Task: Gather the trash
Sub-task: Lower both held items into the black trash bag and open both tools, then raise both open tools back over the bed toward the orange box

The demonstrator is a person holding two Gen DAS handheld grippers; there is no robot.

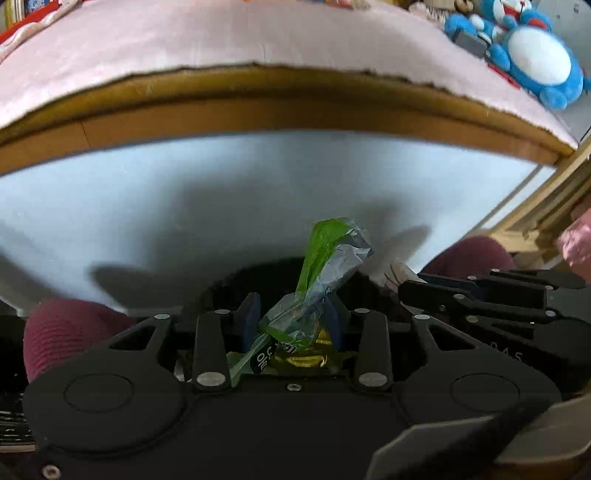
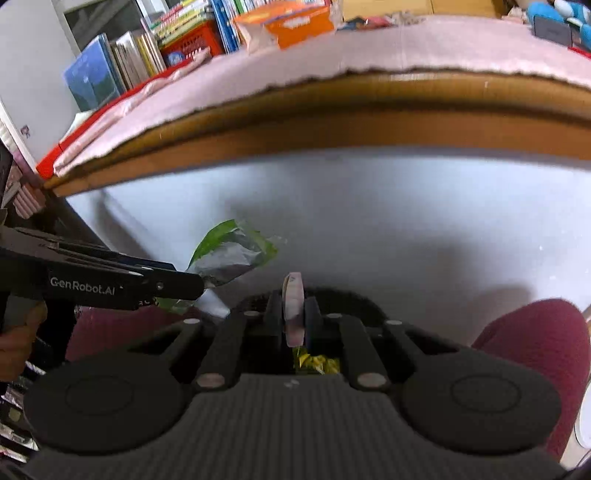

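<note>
My left gripper [image 1: 291, 310] is shut on a crumpled green and clear plastic wrapper [image 1: 325, 258], which sticks up past its blue pads. From the right wrist view, that gripper [image 2: 199, 284] reaches in from the left with the wrapper [image 2: 229, 254] at its tip. My right gripper [image 2: 293, 299] is shut on a thin pale pink folded scrap [image 2: 293, 314]. Both grippers hang close together over a dark round bin opening [image 1: 266, 273]. Yellow crumpled trash [image 2: 316, 363] lies inside the bin below the right fingers.
A wooden table edge [image 1: 295, 110] with a pink cloth [image 1: 184, 37] runs across above, and a white panel [image 1: 184, 206] sits beneath it. A blue plush toy [image 1: 535, 55], books [image 2: 122, 55] and an orange box [image 2: 295, 22] lie on the table. Maroon-clad knees [image 2: 535, 339] flank the bin.
</note>
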